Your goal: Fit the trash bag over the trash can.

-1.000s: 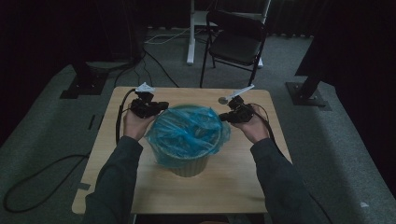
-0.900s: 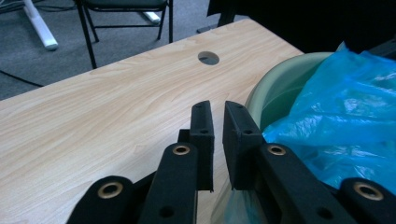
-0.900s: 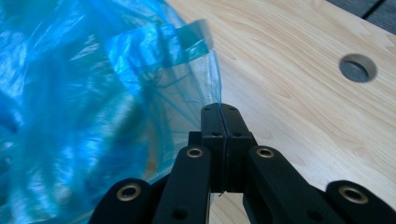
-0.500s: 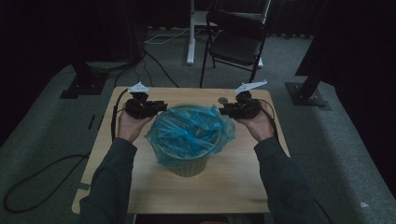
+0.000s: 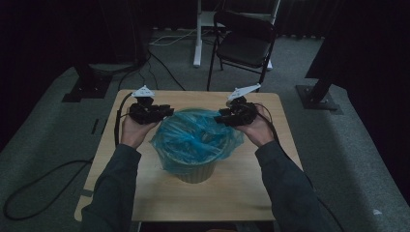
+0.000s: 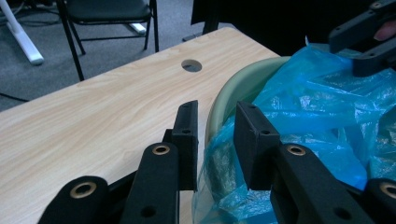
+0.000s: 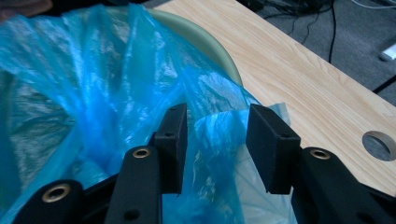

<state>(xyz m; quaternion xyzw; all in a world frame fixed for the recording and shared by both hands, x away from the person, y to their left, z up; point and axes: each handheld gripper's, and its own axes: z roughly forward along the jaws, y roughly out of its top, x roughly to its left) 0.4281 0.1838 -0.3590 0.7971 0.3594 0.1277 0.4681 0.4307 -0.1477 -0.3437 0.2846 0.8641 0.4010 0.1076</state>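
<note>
A pale green bin (image 5: pixel 196 171) stands mid-table, lined with a crinkled blue plastic bag (image 5: pixel 193 137) that drapes over its rim. My left gripper (image 5: pixel 166 112) is at the bin's far left edge. Its jaws have just been opening and stand apart in the left gripper view (image 6: pixel 215 135), with the bin rim (image 6: pixel 243 84) and the bag's edge (image 6: pixel 219 158) in the gap. My right gripper (image 5: pixel 220 117) is at the far right edge. Its jaws have just been opening too and are open (image 7: pixel 215 140), with loose bag film (image 7: pixel 219 130) between them, unpressed.
The wooden table (image 5: pixel 232 193) has a round cable hole (image 6: pixel 192 65) near its far edge. A black folding chair (image 5: pixel 244 46) and a white desk leg (image 5: pixel 197 34) stand beyond it. Cables trail over the grey carpet (image 5: pixel 48 145).
Both grippers' jaws have opened and let go of the bag's edge. The right hand has lifted a little, while the left hand has stayed in place.
</note>
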